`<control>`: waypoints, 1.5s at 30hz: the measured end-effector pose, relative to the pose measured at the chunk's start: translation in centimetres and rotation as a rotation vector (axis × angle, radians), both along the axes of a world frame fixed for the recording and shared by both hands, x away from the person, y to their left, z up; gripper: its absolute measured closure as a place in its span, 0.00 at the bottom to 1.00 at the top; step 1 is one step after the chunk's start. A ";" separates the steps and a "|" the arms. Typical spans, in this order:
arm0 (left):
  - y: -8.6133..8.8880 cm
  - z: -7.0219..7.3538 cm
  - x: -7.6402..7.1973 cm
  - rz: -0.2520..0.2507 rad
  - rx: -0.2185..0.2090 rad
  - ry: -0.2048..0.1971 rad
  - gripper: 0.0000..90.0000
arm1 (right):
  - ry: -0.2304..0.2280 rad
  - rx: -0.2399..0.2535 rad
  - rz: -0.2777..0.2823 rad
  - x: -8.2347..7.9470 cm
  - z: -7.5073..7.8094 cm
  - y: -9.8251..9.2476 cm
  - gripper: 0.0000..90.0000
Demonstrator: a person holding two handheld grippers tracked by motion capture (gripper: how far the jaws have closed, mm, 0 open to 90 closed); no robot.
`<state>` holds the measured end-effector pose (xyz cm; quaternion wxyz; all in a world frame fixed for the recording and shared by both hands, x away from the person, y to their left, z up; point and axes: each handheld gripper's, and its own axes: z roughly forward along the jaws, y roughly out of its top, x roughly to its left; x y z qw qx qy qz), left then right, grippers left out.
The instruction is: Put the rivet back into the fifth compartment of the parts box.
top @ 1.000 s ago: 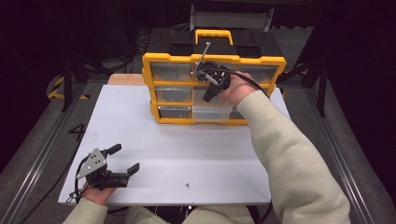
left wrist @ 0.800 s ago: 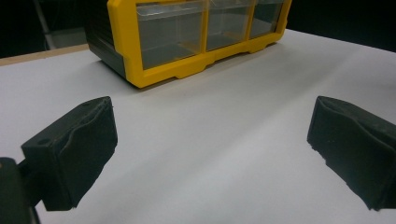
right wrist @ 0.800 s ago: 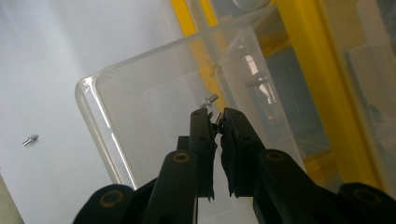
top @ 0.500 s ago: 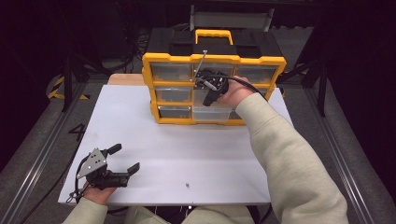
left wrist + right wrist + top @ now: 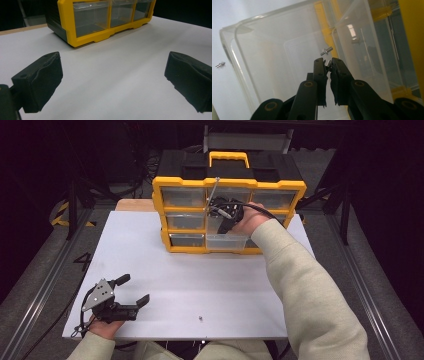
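Right tongs [image 5: 327, 62] over open drawer [image 5: 287, 50].
Nipped on a small screw [image 5: 327, 63]; left tongs [image 5: 112, 80] spread wide, empty, low over surface [image 5: 120, 75].

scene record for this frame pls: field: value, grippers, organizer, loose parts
left gripper: open, holding nothing, low over the white table at its near left
right gripper: shut on a small metal part, over the pulled-out clear drawer
organizer: yellow and black, clear drawers, at the table's far side
screw in drawer: one, just past the jaws
screw on table: one, near front edge
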<state>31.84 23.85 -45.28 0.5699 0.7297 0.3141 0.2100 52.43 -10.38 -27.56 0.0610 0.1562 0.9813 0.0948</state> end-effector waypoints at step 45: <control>-0.1 -0.1 0.0 0.000 0.006 0.001 0.03 | -0.202 0.177 0.133 -10.8 4.6 0.0 0.37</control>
